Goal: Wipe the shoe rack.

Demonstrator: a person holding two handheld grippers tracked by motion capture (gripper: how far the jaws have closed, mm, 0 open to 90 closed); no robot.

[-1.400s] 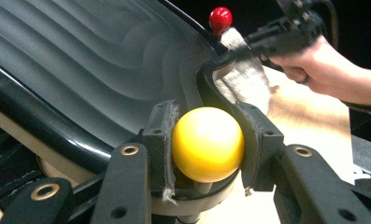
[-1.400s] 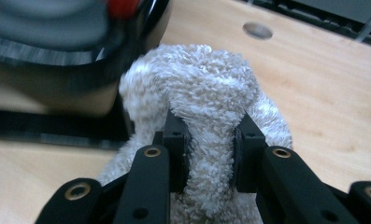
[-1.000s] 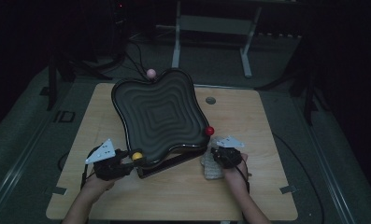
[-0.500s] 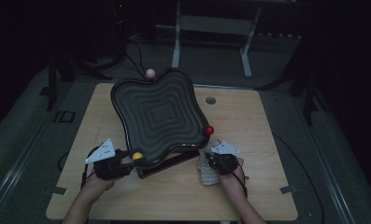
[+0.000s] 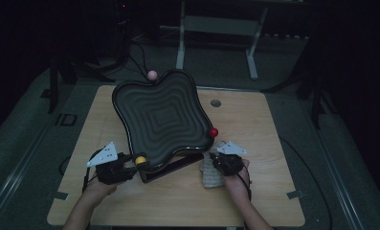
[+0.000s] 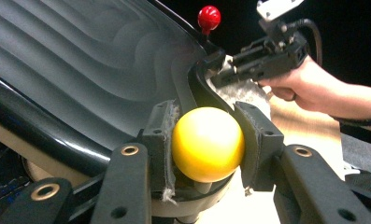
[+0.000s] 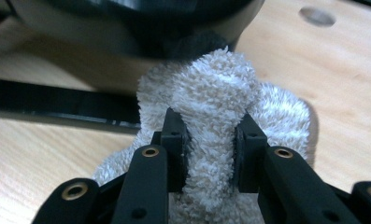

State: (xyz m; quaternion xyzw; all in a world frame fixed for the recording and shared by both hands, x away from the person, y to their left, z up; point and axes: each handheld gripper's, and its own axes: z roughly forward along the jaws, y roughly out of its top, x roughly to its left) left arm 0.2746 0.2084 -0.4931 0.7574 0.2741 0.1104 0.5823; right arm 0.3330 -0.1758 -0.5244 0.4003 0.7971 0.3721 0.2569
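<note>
The left gripper (image 6: 206,154) is clamping a yellow ball knob (image 6: 207,143) between its two padded jaws, one pad pressing on each side of the ball. In the high view this left gripper (image 5: 130,165) is sitting at the near left corner of the black wavy tray (image 5: 161,117), with the yellow ball knob (image 5: 139,160) right at that corner. The right gripper (image 7: 210,149) is squeezing a fold of a white fluffy towel (image 7: 220,107), the pile bulging up between and above the pads. In the high view the right gripper (image 5: 216,160) is resting near the tray's near right corner, with the towel (image 5: 210,175) lying on the wooden table (image 5: 254,143) just beside the tray's edge. A red ball knob (image 5: 213,132) is standing at the tray's right corner, and a pink ball knob (image 5: 152,75) at its far corner. The tray is tilting, propped on a black base (image 5: 175,167).
</note>
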